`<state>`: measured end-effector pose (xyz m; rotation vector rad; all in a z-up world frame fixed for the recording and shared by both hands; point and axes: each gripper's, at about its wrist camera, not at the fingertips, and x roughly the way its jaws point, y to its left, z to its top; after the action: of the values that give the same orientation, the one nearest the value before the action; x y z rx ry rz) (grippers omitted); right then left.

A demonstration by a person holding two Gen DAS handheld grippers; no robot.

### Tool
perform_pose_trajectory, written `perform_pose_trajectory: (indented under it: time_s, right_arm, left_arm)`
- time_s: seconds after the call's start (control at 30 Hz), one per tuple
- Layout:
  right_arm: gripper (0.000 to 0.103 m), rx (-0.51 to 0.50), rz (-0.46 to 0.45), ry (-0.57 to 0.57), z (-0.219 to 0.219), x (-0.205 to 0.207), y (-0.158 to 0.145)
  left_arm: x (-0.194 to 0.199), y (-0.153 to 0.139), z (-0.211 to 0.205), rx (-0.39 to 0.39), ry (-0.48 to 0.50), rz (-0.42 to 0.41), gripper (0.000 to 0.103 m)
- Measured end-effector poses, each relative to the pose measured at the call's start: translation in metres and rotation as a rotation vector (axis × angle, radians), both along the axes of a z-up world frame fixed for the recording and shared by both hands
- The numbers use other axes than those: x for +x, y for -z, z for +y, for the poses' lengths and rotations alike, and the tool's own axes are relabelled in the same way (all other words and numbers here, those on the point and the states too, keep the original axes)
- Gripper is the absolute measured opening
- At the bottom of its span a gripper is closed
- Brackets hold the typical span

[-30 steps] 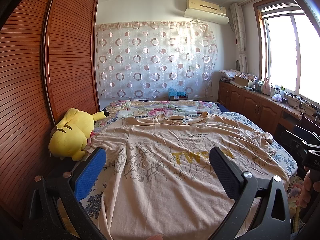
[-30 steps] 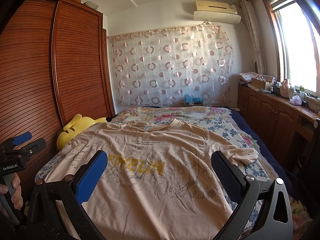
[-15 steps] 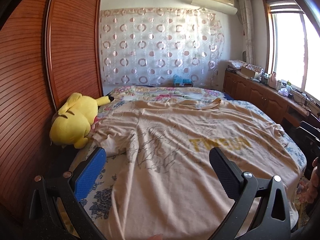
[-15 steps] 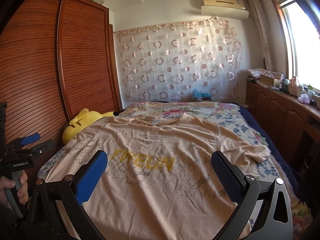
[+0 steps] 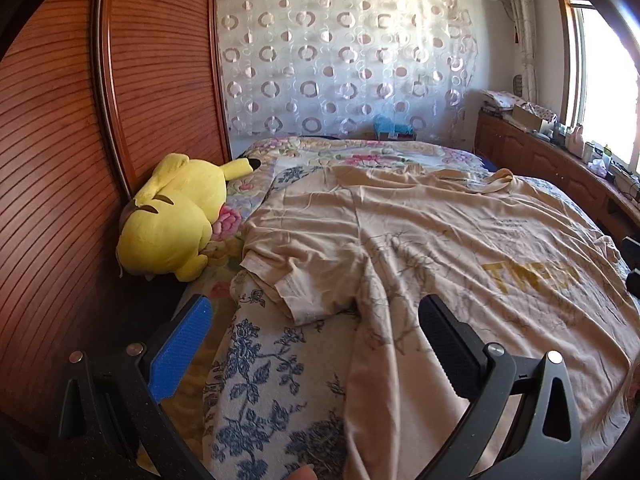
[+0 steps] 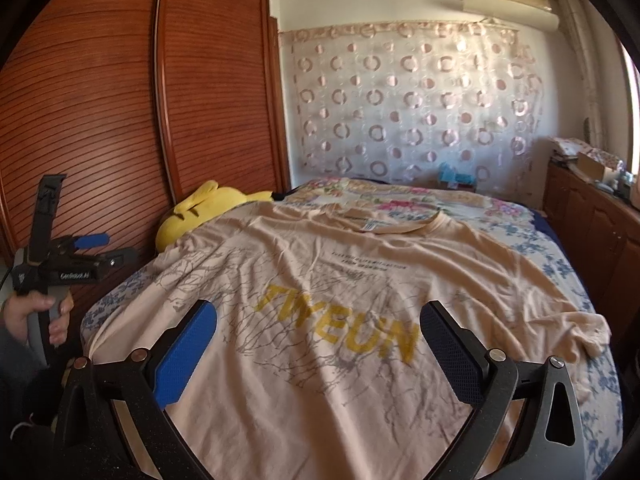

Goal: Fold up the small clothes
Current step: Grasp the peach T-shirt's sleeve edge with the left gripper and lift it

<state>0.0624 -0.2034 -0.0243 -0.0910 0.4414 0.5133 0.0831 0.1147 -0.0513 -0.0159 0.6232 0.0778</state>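
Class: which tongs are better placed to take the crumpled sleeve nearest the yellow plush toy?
Left tongs: open, with that sleeve just ahead. Right tongs face the shirt's printed chest.

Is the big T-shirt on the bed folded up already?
Not yet. The T-shirt lies spread flat across the bed, print showing; only its sleeve is rumpled.

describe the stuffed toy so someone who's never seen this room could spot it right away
Start at the bed with the blue floral cover. On its edge by the slatted wooden wardrobe, beside the tan t-shirt's sleeve, lies the plush toy. It's the only bright yellow thing, with black-tipped ears.
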Motion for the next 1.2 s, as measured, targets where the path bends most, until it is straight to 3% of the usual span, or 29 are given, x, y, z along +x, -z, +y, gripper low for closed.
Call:
perform_pose_trajectory:
  time_s: [0.17,0.33,0.43,0.73,0.87,1.03,1.2]
  right_arm:
    - [0.099,-0.052,0.062,-0.050,0.006,0.018,0.002]
    - [0.099,-0.081,0.088,-0.080,0.013,0.022,-0.001]
    - [0.099,-0.090,0.099,-0.082,0.013,0.027,-0.003]
    - [0.099,-0.124,0.112,-0.077,0.023,0.033,0.003]
    - [0.099,-0.111,0.134,-0.077,0.025,0.037,0.005]
    - [0.099,-0.103,0.135,-0.075,0.023,0.033,0.005]
    - [0.099,-0.101,0.130,-0.073,0.023,0.031,0.006]
  left_arm:
    - [0.020,0.007,0.018,-0.049,0.022,0.057,0.099]
    - [0.047,0.013,0.041,-0.110,0.031,0.144,0.075]
    - [0.066,0.019,0.052,-0.134,0.032,0.196,0.067]
    - [0.110,0.038,0.070,-0.168,0.010,0.324,0.051]
    - [0.116,0.044,0.076,-0.235,0.022,0.359,0.044]
    - [0.108,0.036,0.070,-0.103,0.002,0.330,0.006]
    - [0.102,0.015,0.059,-0.008,0.019,0.272,0.004]
